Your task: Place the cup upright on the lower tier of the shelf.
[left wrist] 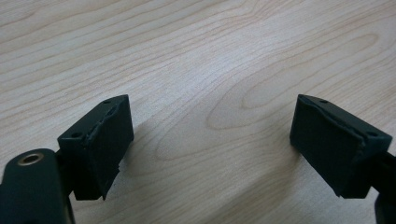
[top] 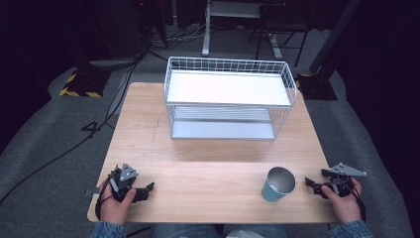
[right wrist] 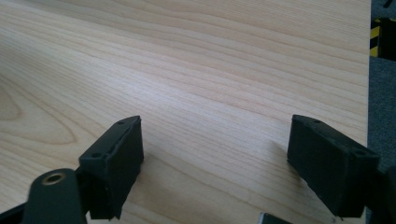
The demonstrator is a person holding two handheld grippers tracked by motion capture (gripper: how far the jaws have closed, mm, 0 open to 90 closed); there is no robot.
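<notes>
A: Cup, quick. Looks?

B: Teal cup [top: 279, 184], upright, open top, pale greyish inside, slightly tapered toward the base. Could be paper or plastic; high view too coarse to tell.

A: Where?

B: Near edge of the wooden table [top: 208, 148], right side, just beside my right gripper [top: 314, 185], not touching it. Well apart from my left gripper [top: 146, 191] at the near left corner. The white wire rack [top: 229, 99] stands at the far side, both shelves bare.

A: Jaws?

B: Both sets wide apart, nothing between them. Left gripper [left wrist: 210, 140] view: bare wood grain between the black pads. Right gripper [right wrist: 215, 161] view: same, wood between the pads, table edge and grey floor [right wrist: 382, 93] at the right.

A: Hands?

B: One on each gripper, low over the tabletop.
</notes>
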